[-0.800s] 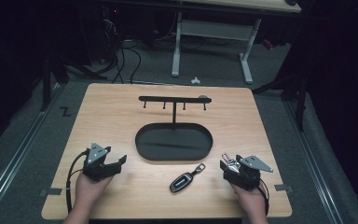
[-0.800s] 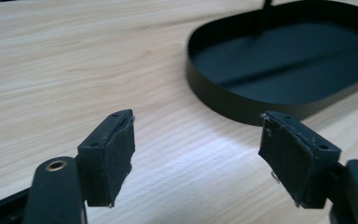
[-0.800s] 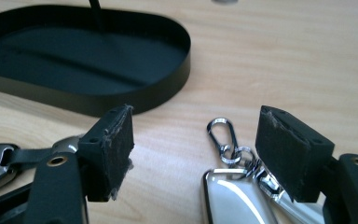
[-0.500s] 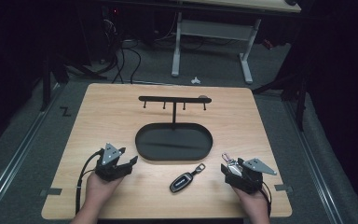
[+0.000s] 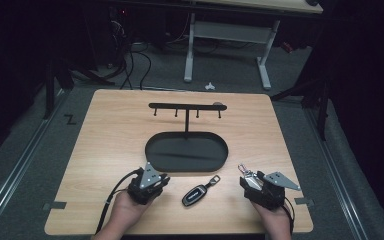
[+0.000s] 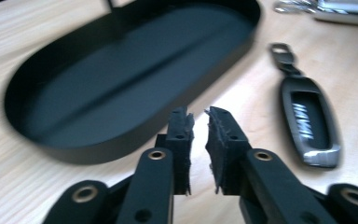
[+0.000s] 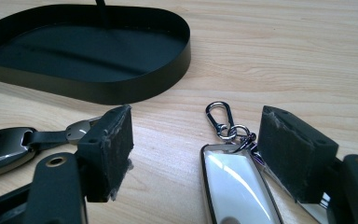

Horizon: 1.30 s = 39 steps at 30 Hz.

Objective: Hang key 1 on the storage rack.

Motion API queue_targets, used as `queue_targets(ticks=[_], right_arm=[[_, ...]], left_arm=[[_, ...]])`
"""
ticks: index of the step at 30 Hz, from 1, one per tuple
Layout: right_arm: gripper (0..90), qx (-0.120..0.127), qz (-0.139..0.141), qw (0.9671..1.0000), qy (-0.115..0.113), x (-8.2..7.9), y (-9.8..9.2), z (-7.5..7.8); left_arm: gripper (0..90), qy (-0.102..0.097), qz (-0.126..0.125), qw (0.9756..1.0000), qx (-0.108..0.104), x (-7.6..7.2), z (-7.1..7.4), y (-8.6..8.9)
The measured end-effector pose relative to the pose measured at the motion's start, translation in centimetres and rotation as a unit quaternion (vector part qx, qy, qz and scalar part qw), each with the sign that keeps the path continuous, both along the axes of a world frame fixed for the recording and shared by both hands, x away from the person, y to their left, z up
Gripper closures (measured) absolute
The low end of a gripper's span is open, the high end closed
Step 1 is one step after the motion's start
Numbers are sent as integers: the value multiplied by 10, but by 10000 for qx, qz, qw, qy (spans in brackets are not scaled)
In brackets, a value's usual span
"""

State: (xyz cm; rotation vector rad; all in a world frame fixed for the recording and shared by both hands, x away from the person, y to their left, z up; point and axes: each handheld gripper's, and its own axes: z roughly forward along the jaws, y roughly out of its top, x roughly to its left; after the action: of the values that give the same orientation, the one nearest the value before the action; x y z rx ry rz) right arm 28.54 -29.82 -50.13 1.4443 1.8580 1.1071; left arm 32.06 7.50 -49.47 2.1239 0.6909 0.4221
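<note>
A black key fob (image 5: 196,194) with a strap lies on the wooden table (image 5: 110,130), between my two grippers. My left gripper (image 5: 160,180) sits just left of it, near the front rim of the black oval tray (image 5: 186,151). In the left gripper view that gripper (image 6: 198,116) is shut with nothing held, and the black fob (image 6: 310,121) lies to the right of it. My right gripper (image 7: 196,114) stands open on the table. A silver key fob (image 7: 237,182) with a clasp lies between its pads, closer to the right pad (image 7: 293,154).
A black T-shaped stand with several hooks (image 5: 186,106) rises from the tray's far side. The table's front edge lies just behind both hands. A white desk frame (image 5: 225,35) and cables stand on the floor beyond the table.
My left gripper has moved right and a little forward, toward the black fob and the tray's front rim. The right gripper and both fobs have stayed put.
</note>
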Motion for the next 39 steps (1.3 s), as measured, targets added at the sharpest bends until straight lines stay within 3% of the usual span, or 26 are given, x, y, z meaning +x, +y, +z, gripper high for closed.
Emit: queue_targets(ticks=[4,9,13,17,20,24,26,30,39], right_arm=[[278,40,-34,10000,35,-2,-1,0],[274,134,191,9996,125,-4,8,-2],[254,-117,364,9990,241,0,41,-4],[244,-125,699,9971,289,3,81,-6],[264,-299,903,9945,429,4,107,-9],[265,-687,988,9916,466,3,126,-15],[283,-879,1019,9895,534,3,128,-18],[310,-964,1002,9892,458,1,123,-16],[315,-995,842,9890,701,-6,91,-17]], left_arm=[[799,0,-178,9998,119,-4,-3,-13],[760,-43,-155,9999,21,-4,-2,-13],[716,-51,-63,10000,-23,0,-2,-10],[652,-98,106,9998,-143,1,0,-5],[580,-147,193,9995,-201,2,1,-1],[488,-260,367,9988,-207,5,2,9],[471,-292,440,9983,-252,7,4,15],[462,-300,578,9971,-396,11,8,25],[459,-354,692,9956,-519,13,11,33]])
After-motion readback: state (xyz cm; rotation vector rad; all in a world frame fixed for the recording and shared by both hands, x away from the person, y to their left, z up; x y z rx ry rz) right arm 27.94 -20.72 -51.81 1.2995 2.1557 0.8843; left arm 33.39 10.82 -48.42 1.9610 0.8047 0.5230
